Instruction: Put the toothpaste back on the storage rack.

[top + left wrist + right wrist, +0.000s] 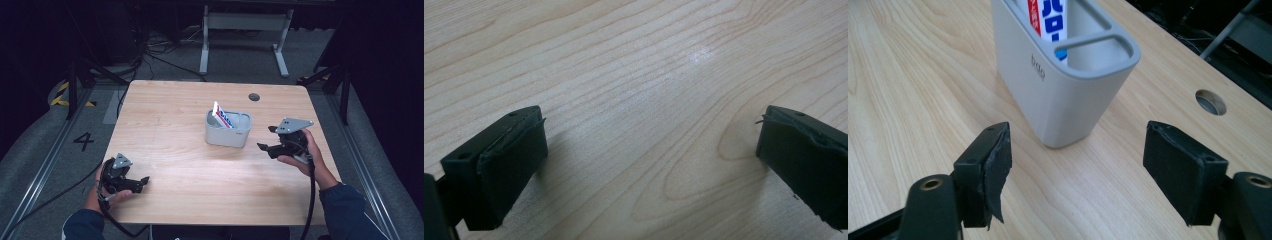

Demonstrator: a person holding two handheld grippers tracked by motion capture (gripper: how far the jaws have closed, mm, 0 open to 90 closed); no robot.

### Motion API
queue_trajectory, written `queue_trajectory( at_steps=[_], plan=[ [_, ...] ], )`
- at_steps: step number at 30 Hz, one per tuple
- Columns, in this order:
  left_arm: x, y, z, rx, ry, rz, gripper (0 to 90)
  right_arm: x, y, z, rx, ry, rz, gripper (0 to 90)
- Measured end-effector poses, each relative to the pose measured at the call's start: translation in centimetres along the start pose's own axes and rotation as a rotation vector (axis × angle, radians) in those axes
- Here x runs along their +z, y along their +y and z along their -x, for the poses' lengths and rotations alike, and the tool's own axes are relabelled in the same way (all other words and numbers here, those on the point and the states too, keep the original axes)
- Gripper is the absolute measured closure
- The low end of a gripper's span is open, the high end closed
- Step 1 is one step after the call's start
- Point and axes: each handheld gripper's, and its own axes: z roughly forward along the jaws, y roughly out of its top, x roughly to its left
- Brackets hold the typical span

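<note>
Grey plastic, a small two-compartment holder (228,129), stands upright a little right of centre on the pale wooden counter (190,165). A white tube with red and blue print (222,116) leans in its left compartment in the high view, top poking above the rim; the other compartment looks empty as far as I can see. In the right gripper view the holder (1058,85) sits in the upper middle of the frame, just ahead of the fingers (990,170), with the tube (1050,20) at the top edge and a round cable hole (1211,101) in the counter off to the right.

The right gripper (272,140) hangs at the right of the high view, just beside the holder but apart from it. Its fingers are spread wide with nothing between them.

The left gripper (142,182) rests low at the lower left of the high view, well apart from the holder. In its own view the fingers (499,165) are spread over bare wood and carry nothing.

My reading: with the tube standing in the holder and both grippers empty, the placing looks done. What seems left is little, perhaps only drawing the right hand clear.
</note>
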Motion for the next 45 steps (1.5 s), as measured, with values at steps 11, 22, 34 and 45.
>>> queue_trajectory(
  at_steps=[11,22,34,45],
  plan=[
    [0.0,0.0,0.0,-0.001,0.000,0.000,0.5,-0.3,-2.9,-0.6,-0.006,-0.023,-0.059,28.3],
    [0.0,0.0,0.0,0.000,0.001,0.000,0.5,-1.2,-7.0,-0.3,0.047,-0.067,-0.112,28.6],
    [0.0,0.0,0.0,-0.001,0.002,0.000,0.5,-2.6,-11.9,-0.2,0.121,-0.075,-0.151,28.4],
    [0.0,0.0,0.0,-0.003,0.003,0.000,0.5,-4.5,-16.2,-0.2,0.257,-0.070,-0.134,26.8]
  ],
)
